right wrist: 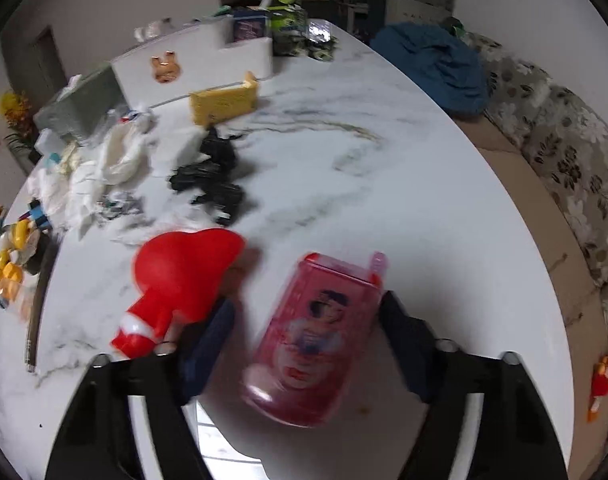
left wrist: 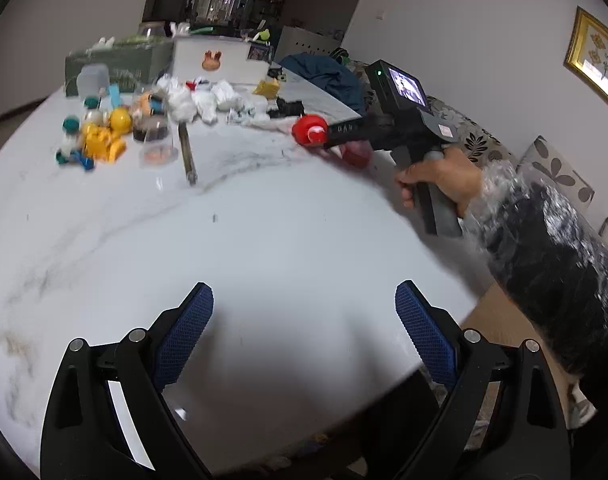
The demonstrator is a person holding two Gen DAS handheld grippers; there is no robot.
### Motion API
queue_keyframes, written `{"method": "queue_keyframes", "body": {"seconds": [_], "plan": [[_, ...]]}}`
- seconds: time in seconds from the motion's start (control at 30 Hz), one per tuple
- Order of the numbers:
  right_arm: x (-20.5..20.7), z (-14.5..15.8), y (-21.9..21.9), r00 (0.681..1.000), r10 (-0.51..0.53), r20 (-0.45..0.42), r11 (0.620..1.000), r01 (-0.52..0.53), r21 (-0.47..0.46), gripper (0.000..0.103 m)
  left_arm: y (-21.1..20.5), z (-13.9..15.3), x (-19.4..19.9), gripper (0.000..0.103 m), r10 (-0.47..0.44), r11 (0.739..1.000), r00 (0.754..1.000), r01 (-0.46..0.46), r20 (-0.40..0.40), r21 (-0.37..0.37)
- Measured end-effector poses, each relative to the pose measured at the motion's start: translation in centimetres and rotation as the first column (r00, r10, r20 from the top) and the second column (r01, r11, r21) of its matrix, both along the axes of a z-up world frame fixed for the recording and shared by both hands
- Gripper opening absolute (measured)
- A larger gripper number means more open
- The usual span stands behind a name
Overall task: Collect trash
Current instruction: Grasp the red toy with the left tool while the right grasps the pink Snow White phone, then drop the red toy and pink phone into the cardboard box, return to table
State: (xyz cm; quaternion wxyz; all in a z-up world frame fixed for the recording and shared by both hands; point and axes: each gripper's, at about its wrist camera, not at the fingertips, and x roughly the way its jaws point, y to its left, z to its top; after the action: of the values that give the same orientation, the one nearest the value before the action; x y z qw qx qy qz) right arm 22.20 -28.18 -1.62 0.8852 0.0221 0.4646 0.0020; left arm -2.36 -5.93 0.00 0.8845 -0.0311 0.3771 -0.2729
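Right gripper (right wrist: 304,344) around a pink box (right wrist: 312,340) on the marble table (right wrist: 444,240).
Its 2 fingers flank the box; contact unclear. Left gripper (left wrist: 304,332) gapes wide, empty.

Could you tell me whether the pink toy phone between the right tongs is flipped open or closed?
Closed, as far as the blur allows: the pink toy phone lies flat on the table as one block, printed cover up, no raised lid.

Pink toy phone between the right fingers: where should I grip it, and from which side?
Grip the pink toy phone across its long flat sides at mid-body, coming down from above. It lies flat on the table and its length runs roughly along the right gripper.
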Motion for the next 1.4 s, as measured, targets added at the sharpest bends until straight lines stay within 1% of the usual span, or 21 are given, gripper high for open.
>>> {"method": "queue_keyframes", "body": {"seconds": [0.03,0.1,0.17,0.3,0.37,0.43,0.5,0.57,0.6,0.63,0.67,0.73,0.77,0.87,0.9,0.93,1.0,1.1,1.23,1.33,1.4], "plan": [[-0.5,0.1,0.3,0.999,0.037,0.012,0.999,-0.037,0.01,0.041,-0.4,0.3,0.7,0.09,0.012,1.0,1.0,-0.012,0.015,0.022],[-1.6,0.1,0.8,0.996,0.084,0.016,0.996,-0.084,0.001,0.041,-1.5,1.2,2.7,0.09,0.026,0.998,0.998,-0.029,0.051,0.049],[-3.1,0.1,0.7,0.992,0.125,0.022,0.992,-0.125,-0.009,0.041,-3.1,2.0,5.8,0.09,0.063,0.996,0.995,-0.068,0.071,0.066],[-6.9,0.3,-1.3,0.985,0.17,0.021,0.985,-0.17,0.012,0.041,-7.7,2.1,11.9,0.09,0.079,0.994,0.996,-0.082,0.045,0.068],[-9.1,0.3,-3.1,0.985,0.173,0.022,0.984,-0.174,0.039,0.041,-10.0,1.6,14.0,0.09,0.101,0.99,0.994,-0.104,0.043,0.099],[-10.8,0.4,-4.9,0.986,0.166,0.03,0.983,-0.168,0.081,0.041,-12.9,0.5,16.8,0.09,0.105,0.985,0.994,-0.106,0.012,0.138],[-12.2,0.4,-6.2,0.987,0.157,0.035,0.982,-0.16,0.097,0.041,-15.4,-0.8,19.3,0.09,0.136,0.973,0.991,-0.132,-0.01,0.192],[-13.2,0.3,-7.2,0.988,0.151,0.043,0.981,-0.155,0.113,0.041,-16.6,-1.7,21.2,0.09,0.145,0.969,0.989,-0.135,-0.038,0.207],[-13.7,0.3,-7.5,0.987,0.153,0.047,0.98,-0.157,0.119,0.041,-16.8,-2.2,21.8,0.078,0.155,0.967,0.986,-0.14,-0.054,0.214],[-14.1,0.3,-7.8,0.987,0.153,0.05,0.98,-0.158,0.12,0.041,-17.0,-2.7,22.3,0.057,0.156,0.967,0.985,-0.137,-0.074,0.217],[-14.2,0.3,-7.9,0.987,0.154,0.052,0.98,-0.16,0.12,0.041,-17.1,-2.6,22.4,0.046,0.162,0.96,0.986,-0.145,-0.051,0.238],[-14.5,0.4,-7.7,0.984,0.165,0.061,0.978,-0.171,0.12,0.041,-16.6,-2.6,22.3,0.047,0.157,0.963,0.985,-0.138,-0.066,0.232],[-14.7,0.6,-7.5,0.983,0.167,0.073,0.976,-0.175,0.125,0.041,-16.1,-2.3,21.9,0.047,0.162,0.965,0.985,-0.144,-0.064,0.22],[-15.6,1.6,-6.7,0.976,0.186,0.114,0.965,-0.203,0.165,0.041,-13.8,0.0,18.2,0.047,0.155,0.967,0.988,-0.153,0.007,0.203],[-16.0,2.1,-6.4,0.972,0.197,0.129,0.959,-0.218,0.179,0.041,-12.1,1.4,15.5,0.047,0.141,0.975,0.989,-0.146,0.04,0.169],[-16.5,2.6,-6.0,0.967,0.21,0.145,0.953,-0.236,0.192,0.041,-11.4,2.2,14.0,0.047,0.134,0.978,0.989,-0.141,0.056,0.152],[-18.0,4.0,-4.7,0.952,0.249,0.179,0.933,-0.285,0.219,0.04,-8.6,4.1,9.2,0.047,0.11,0.986,0.989,-0.122,0.1,0.116],[-21.3,5.8,-1.7,0.916,0.337,0.219,0.899,-0.382,0.215,0.04,-5.3,6.1,2.5,0.047,0.077,0.988,0.983,-0.098,0.168,0.118],[-25.6,7.3,2.2,0.869,0.417,0.267,0.864,-0.47,0.181,0.04,-2.2,6.0,-4.3,0.047,0.059,0.985,0.978,-0.09,0.198,0.15],[-29.6,8.3,4.6,0.83,0.467,0.304,0.827,-0.532,0.182,0.04,-0.2,4.9,-8.9,0.047,0.048,0.979,0.977,-0.087,0.208,0.182],[-31.5,8.5,5.6,0.811,0.497,0.309,0.807,-0.562,0.178,0.04,0.8,4.0,-11.2,0.047,0.038,0.98,0.979,-0.076,0.201,0.183]]}}
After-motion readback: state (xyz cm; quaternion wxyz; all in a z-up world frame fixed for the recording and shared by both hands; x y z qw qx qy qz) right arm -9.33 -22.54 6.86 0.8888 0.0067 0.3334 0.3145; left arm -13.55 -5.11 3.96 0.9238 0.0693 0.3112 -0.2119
